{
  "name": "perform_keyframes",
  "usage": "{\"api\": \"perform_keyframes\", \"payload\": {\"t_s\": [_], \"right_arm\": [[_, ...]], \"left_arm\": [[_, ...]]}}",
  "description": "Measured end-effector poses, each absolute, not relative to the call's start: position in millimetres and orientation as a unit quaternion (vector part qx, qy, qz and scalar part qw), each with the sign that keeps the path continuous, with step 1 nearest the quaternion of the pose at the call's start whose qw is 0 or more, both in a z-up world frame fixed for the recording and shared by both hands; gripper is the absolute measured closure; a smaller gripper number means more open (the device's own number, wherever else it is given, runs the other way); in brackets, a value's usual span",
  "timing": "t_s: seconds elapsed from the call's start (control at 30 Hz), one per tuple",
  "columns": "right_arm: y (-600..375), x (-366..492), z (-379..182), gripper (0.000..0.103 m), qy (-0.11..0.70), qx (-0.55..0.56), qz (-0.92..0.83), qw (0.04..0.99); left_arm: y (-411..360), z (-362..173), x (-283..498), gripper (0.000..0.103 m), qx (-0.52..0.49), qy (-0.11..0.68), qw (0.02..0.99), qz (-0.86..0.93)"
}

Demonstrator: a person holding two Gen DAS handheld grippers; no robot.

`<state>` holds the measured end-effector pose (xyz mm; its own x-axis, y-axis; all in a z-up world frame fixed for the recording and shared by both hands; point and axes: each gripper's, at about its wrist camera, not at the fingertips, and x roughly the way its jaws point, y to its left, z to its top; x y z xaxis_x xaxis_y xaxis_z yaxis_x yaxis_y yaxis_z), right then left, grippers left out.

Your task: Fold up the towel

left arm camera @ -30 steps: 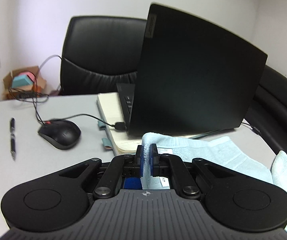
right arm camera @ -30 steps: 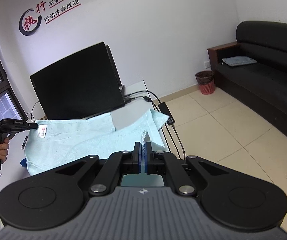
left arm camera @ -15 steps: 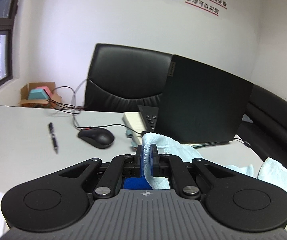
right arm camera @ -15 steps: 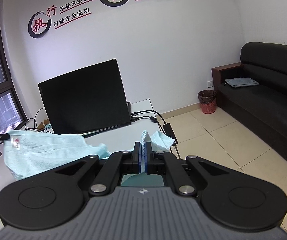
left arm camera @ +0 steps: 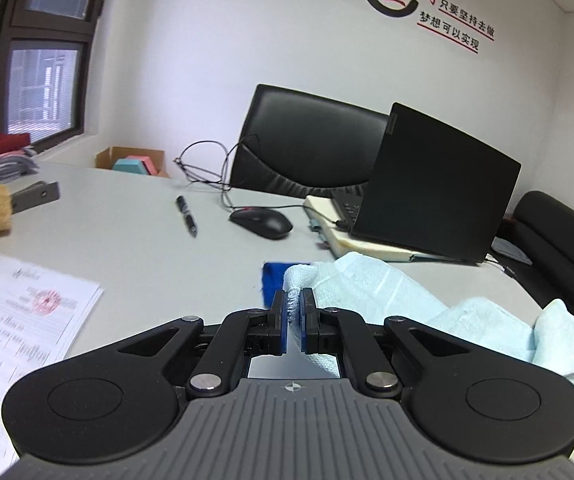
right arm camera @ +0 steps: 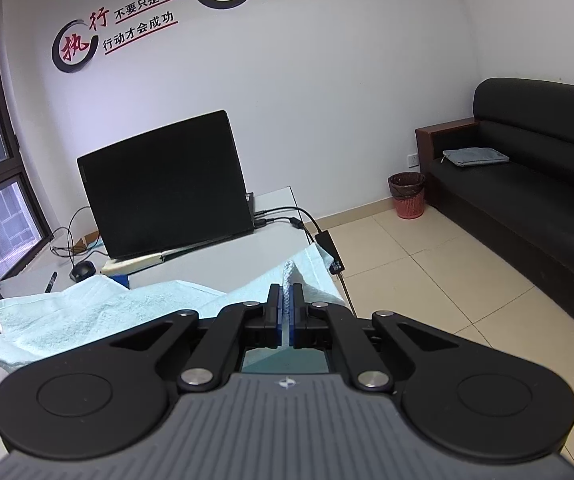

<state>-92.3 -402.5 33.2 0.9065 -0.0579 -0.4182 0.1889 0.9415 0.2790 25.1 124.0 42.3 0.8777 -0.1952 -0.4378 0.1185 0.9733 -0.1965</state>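
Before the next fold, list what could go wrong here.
1. Each tool pinches only a thin corner of the towel: left tool, right tool. A tug could pull the towel free.
2. The towel's far corner lies beside the cables at the desk edge and could snag them.
3. The towel hangs close to the laptop, mouse and pen; a wide sweep may knock them.

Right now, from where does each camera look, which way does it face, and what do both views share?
Left wrist: sits on the left gripper, facing across the desk toward the mouse and chair; only its own shut fingers show.
Right wrist: sits on the right gripper, facing the desk's end, the sofa and bin; only its fingers show.
Shared: the towel, pinched by both, and the laptop.
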Motion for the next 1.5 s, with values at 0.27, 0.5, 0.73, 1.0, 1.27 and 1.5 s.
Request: {"api": "perform_keyframes", "payload": {"t_s": [0.27, 0.5, 0.73, 1.0, 1.27, 1.5], "right_arm": [[-394.5, -111.0, 9.9, 0.100, 0.244, 0.157, -0.057, 0.955], [-379.6, -125.2, 0.9, 0.100, 0.252, 0.157, -0.032, 0.954], [-361.2, -141.3, 14.0, 0.100, 0.232, 0.143, -0.013, 0.962], [-364.1, -183.0, 34.2, 0.100, 0.195, 0.147, -0.034, 0.969], [-376.7, -225.1, 40.2, 0.100, 0.180, 0.156, -0.068, 0.969], [-389.5, -228.1, 35.8, 0.100, 0.172, 0.171, -0.081, 0.967]], "left_arm": [[143.0, 14.3, -37.1, 0.096, -0.107, 0.258, 0.959, -0.046], [173.0, 2.7, -74.9, 0.096, -0.140, 0.273, 0.952, -0.007], [191.7, 8.1, -114.6, 0.096, -0.144, 0.268, 0.953, 0.010], [185.5, 23.6, -140.7, 0.096, -0.143, 0.248, 0.958, -0.012], [166.5, 29.8, -149.7, 0.096, -0.149, 0.247, 0.955, -0.062], [163.3, 32.8, -139.6, 0.096, -0.169, 0.236, 0.955, -0.053]]}}
